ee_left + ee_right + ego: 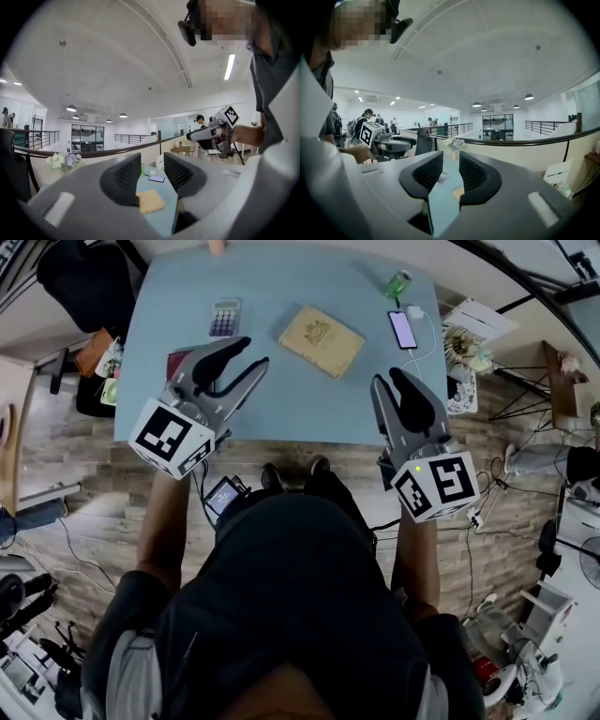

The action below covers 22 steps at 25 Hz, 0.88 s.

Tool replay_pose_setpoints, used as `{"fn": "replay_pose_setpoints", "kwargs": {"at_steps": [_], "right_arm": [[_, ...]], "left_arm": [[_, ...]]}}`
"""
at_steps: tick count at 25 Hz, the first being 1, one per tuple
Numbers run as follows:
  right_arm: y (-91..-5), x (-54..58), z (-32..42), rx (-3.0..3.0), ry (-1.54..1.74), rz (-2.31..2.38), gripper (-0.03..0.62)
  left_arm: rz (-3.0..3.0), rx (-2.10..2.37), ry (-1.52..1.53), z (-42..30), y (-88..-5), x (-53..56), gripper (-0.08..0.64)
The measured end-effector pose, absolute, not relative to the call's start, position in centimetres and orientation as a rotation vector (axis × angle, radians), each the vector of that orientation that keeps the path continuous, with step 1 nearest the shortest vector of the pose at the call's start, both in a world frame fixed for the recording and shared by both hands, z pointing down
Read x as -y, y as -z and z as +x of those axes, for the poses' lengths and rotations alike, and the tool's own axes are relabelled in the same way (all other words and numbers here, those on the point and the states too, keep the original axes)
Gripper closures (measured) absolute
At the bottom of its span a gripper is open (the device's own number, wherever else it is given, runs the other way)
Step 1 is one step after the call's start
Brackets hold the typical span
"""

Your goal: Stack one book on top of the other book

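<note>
A tan book (321, 340) lies at an angle in the middle of the blue table (281, 409). A dark red book (177, 362) shows at the table's left, mostly hidden under my left gripper (251, 352). That gripper hovers over the table's left front, open and empty. In the left gripper view the tan book (150, 201) lies on the table beyond the left gripper (147, 171). My right gripper (388, 379) hangs over the front right edge, with a narrow gap between its jaws and nothing in it. In the right gripper view, the right gripper (451, 172) looks across the table, and a corner of the tan book (458, 192) shows.
A calculator (225, 318) sits at the back left. A phone (403, 329) on a white cable and a green tape roll (399, 284) are at the back right. Flowers (454, 143) stand past the table's far end. Chairs, bags and cables surround the table on the wooden floor.
</note>
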State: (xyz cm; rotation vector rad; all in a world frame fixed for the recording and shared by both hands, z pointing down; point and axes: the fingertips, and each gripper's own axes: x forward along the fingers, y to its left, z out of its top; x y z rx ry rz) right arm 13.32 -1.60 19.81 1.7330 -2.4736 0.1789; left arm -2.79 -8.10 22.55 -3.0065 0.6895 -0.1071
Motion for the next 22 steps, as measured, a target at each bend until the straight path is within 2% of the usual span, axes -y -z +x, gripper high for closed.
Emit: {"fn": "replay_pose_setpoints", "kwargs": {"at_steps": [22], "right_arm": [[-28.1,11.4,18.2,2.538,-0.382,1.592,0.503]], "left_arm": [[-3.067,-0.870,0.364,2.0,-30.4,18.1,0.368]]}}
